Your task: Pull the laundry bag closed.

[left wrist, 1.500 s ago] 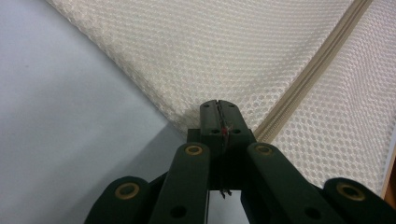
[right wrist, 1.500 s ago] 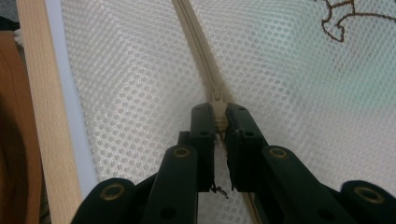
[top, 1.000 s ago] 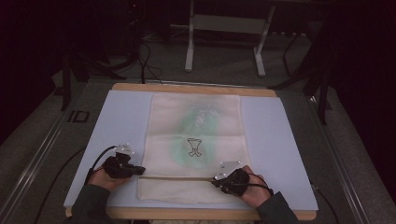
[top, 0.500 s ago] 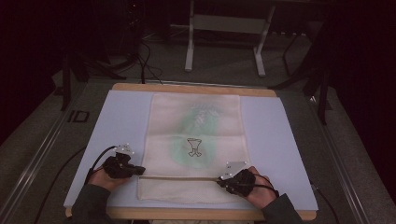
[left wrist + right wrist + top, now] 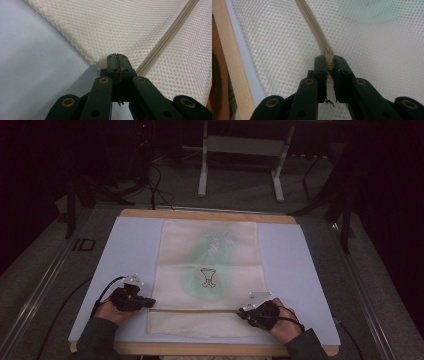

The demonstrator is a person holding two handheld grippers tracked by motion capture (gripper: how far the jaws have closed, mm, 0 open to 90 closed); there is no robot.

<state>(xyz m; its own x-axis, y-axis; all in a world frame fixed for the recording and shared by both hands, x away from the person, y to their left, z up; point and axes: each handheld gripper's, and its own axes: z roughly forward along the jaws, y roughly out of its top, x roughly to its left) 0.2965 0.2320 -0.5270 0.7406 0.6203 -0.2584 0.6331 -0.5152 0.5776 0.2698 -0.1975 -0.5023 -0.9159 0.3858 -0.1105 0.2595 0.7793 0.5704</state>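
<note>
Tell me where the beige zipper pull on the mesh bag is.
In the right gripper view, the beige zipper pull sits pinched in the right gripper, at the right end of the cream mesh bag's zipper, near the table's front edge.

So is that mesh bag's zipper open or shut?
Cannot tell for sure: the zipper runs as one closed-looking line between the grippers.

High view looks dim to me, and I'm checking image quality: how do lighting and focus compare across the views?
High view: dark surroundings, lit table, mesh bag soft. Left gripper view: bright, crisp mesh weave, jaws sharp. Right gripper view: bright, zipper pull fairly sharp, wooden edge blurred.
</note>
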